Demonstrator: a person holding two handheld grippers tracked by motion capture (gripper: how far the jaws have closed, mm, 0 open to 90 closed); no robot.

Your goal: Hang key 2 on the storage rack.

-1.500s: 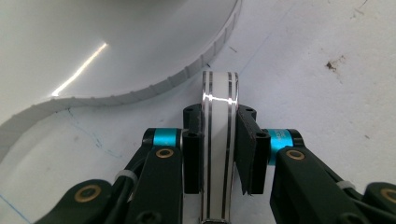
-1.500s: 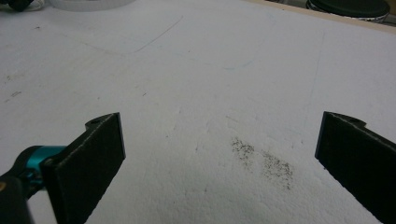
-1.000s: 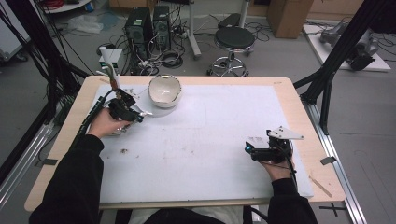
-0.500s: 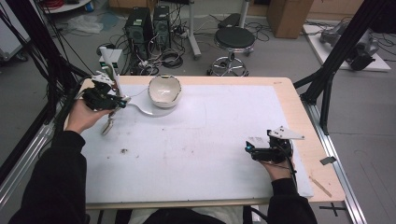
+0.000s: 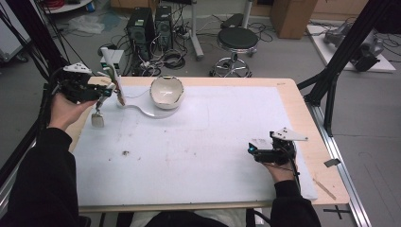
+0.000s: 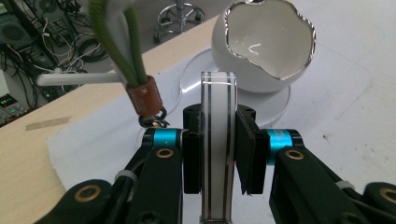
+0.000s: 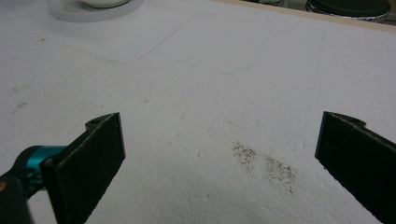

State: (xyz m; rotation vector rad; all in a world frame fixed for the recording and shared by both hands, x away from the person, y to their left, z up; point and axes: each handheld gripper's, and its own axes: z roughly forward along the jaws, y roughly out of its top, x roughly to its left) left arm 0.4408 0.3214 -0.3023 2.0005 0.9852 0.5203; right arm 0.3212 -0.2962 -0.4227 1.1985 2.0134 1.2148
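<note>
Lifted up and toward the tabletop's (image 5: pixel 198 156) far-left corner, the left gripper (image 5: pixel 101 91) clamps a flat badge (image 6: pixel 217 140) beside the bowl (image 5: pixel 166 91). Its dangling lanyard (image 6: pixel 122 42) could snag the bowl's jagged rim and tip it; the right gripper (image 5: pixel 255 152) rests wide, holding nothing.

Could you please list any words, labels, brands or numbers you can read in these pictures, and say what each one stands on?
No text is readable.
The brown tab on the green strap bears a small mark, too blurred to read.
The clear card holder in the left gripper is seen edge-on, with no print visible.
</note>
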